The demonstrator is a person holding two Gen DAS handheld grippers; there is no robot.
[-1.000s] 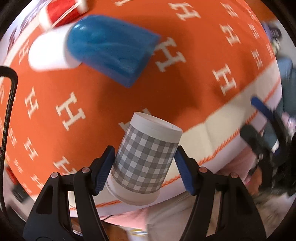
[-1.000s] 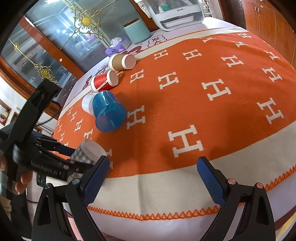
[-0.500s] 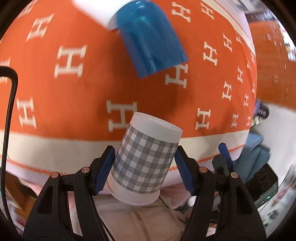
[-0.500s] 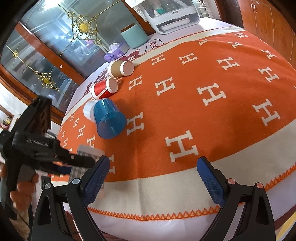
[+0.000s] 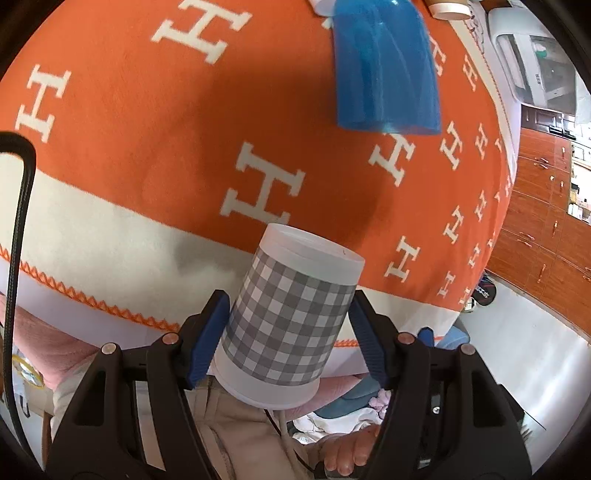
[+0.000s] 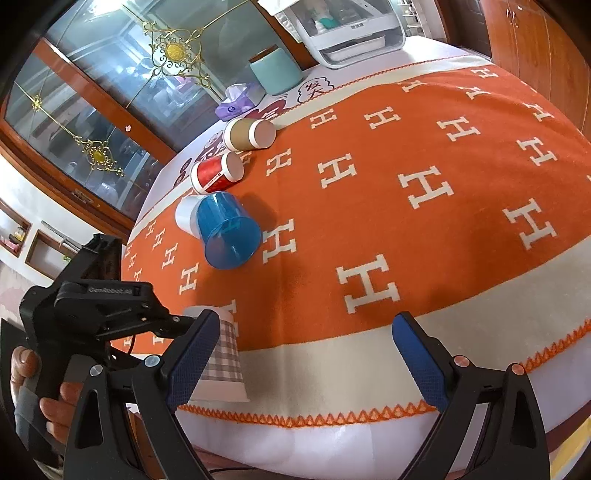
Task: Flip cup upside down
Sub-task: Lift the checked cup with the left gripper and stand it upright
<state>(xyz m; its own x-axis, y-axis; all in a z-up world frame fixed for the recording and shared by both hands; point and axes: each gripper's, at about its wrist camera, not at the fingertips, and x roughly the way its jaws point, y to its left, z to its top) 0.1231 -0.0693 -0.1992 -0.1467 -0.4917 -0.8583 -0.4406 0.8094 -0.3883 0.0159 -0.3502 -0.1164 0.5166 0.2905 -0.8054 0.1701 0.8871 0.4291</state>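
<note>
My left gripper (image 5: 286,338) is shut on a grey-and-white checked paper cup (image 5: 288,317). The cup is held above the near edge of the orange cloth with white H marks (image 5: 147,122). In the right wrist view the same cup (image 6: 223,354) stands with its narrow base up and wide rim down, partly hidden behind my right finger (image 6: 190,360). I cannot tell whether its rim touches the cloth. My right gripper (image 6: 303,365) is open and empty over the cream border of the cloth (image 6: 406,295).
A blue plastic cup (image 6: 227,230) lies on its side in front of a white cup (image 6: 186,218). A red cup (image 6: 216,173) and a brown cup (image 6: 247,133) lie on their sides behind. A teal canister (image 6: 275,72), tissue box (image 6: 238,100) and white appliance (image 6: 347,27) stand at the far edge.
My left gripper has rotated with the checked cup, turning it from lying tilted to base-up, rim-down, and lowered it near the cloth's front edge. The right gripper has stayed still and open.
</note>
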